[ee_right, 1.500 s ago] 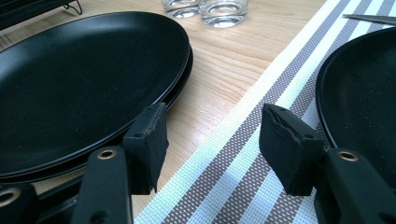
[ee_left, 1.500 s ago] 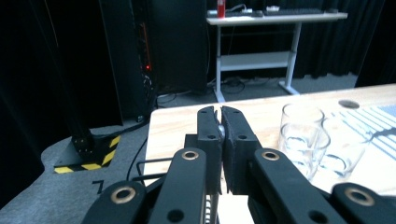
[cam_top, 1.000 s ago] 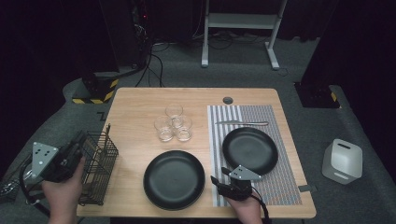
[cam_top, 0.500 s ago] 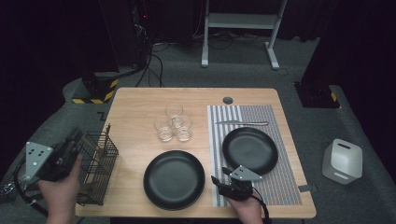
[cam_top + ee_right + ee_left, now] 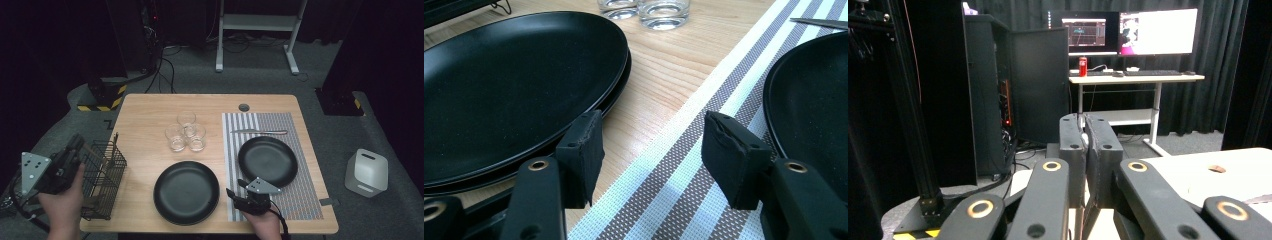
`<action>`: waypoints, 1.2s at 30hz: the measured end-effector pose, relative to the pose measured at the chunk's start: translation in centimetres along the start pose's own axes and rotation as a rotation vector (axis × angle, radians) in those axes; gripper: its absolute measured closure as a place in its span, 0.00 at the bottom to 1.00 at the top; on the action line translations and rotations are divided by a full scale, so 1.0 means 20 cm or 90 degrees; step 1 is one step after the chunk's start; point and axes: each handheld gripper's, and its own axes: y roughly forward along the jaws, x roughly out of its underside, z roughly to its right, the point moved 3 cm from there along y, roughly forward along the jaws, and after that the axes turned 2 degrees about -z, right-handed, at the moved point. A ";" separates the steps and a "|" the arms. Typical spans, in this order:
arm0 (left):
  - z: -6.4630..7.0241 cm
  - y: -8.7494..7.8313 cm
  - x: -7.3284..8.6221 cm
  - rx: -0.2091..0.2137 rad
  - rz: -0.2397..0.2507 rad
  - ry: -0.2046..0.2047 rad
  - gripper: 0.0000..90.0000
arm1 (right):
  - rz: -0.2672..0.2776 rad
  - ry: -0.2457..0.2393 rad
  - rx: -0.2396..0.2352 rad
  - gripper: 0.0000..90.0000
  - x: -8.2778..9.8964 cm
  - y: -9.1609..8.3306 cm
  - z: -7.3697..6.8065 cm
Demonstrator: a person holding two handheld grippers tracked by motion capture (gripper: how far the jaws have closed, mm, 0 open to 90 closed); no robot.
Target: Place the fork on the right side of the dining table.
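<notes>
Right gripper [image 5: 239, 191] sits half open with nothing in it, between the round black plate stack [image 5: 186, 191] and the striped woven placemat [image 5: 280, 200]. Left gripper [image 5: 75, 145] is fully closed and empty, right beside the black wire basket [image 5: 102, 182].

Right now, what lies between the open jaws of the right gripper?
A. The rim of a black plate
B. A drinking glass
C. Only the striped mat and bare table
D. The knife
C. In the right gripper view, the right gripper stands open over the edge of the striped mat and the wooden table; the black plates lie to either side, untouched.
</notes>
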 end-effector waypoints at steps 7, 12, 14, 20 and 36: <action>0.01 0.00 -0.02 0.003 0.012 -0.002 0.96 | 0.000 -0.004 -0.001 0.47 0.00 0.00 0.00; 0.01 0.00 -0.04 0.004 0.024 -0.006 0.96 | 0.001 -0.003 -0.002 0.47 0.00 0.00 0.00; 0.02 0.00 -0.05 0.005 0.028 -0.006 0.96 | 0.001 -0.003 -0.002 0.47 0.00 0.00 0.00; 0.03 0.00 -0.07 0.009 0.040 -0.009 0.96 | 0.001 -0.003 -0.003 0.47 0.00 0.00 -0.01; 0.07 0.01 -0.13 0.022 0.053 -0.002 0.96 | 0.002 -0.006 -0.005 0.48 0.00 0.00 -0.01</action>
